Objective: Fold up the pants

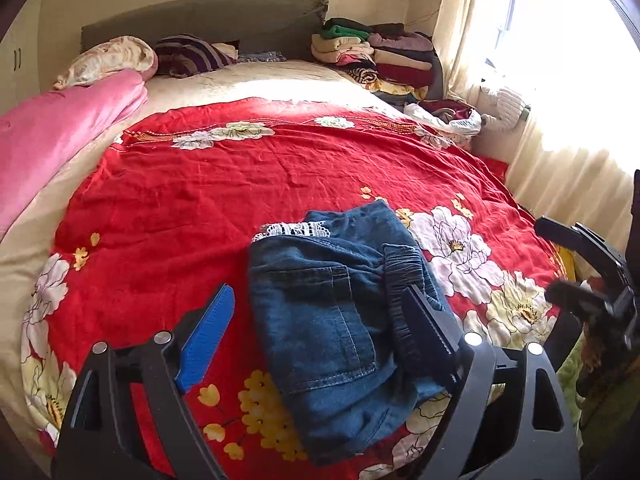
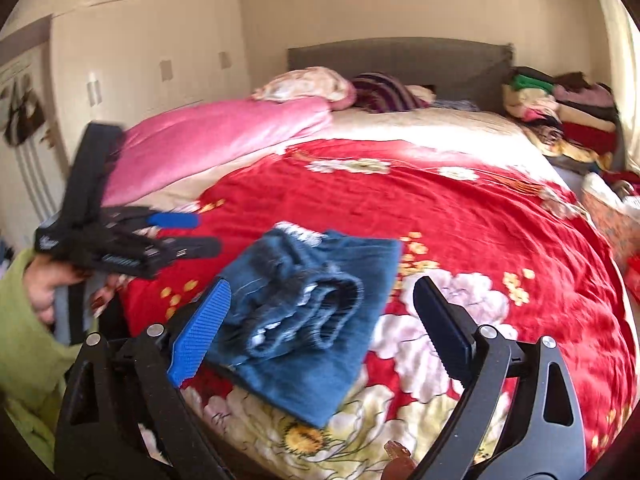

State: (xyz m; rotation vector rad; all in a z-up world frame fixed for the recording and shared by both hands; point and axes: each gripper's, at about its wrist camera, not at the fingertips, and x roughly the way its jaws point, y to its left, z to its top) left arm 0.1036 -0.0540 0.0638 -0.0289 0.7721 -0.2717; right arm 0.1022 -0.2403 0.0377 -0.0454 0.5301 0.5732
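The blue denim pants (image 1: 332, 312) lie folded into a small bundle on the red floral bedspread (image 1: 240, 184), with a white lace trim at the far edge and the elastic waistband on the right. My left gripper (image 1: 320, 312) is open, hovering over the bundle, holding nothing. In the right wrist view the pants (image 2: 308, 312) lie between and below the open jaws of my right gripper (image 2: 320, 312), which is empty. The left gripper (image 2: 188, 232) shows at the left there, open. The right gripper (image 1: 560, 256) shows blurred at the right edge of the left wrist view.
A pink quilt (image 1: 60, 128) lies along the bed's left side, pillows (image 1: 188, 54) at the grey headboard. Stacks of folded clothes (image 1: 372, 52) stand at the far right corner. Curtains (image 1: 560, 160) and a bright window are on the right; a wardrobe (image 2: 140, 60) on the left.
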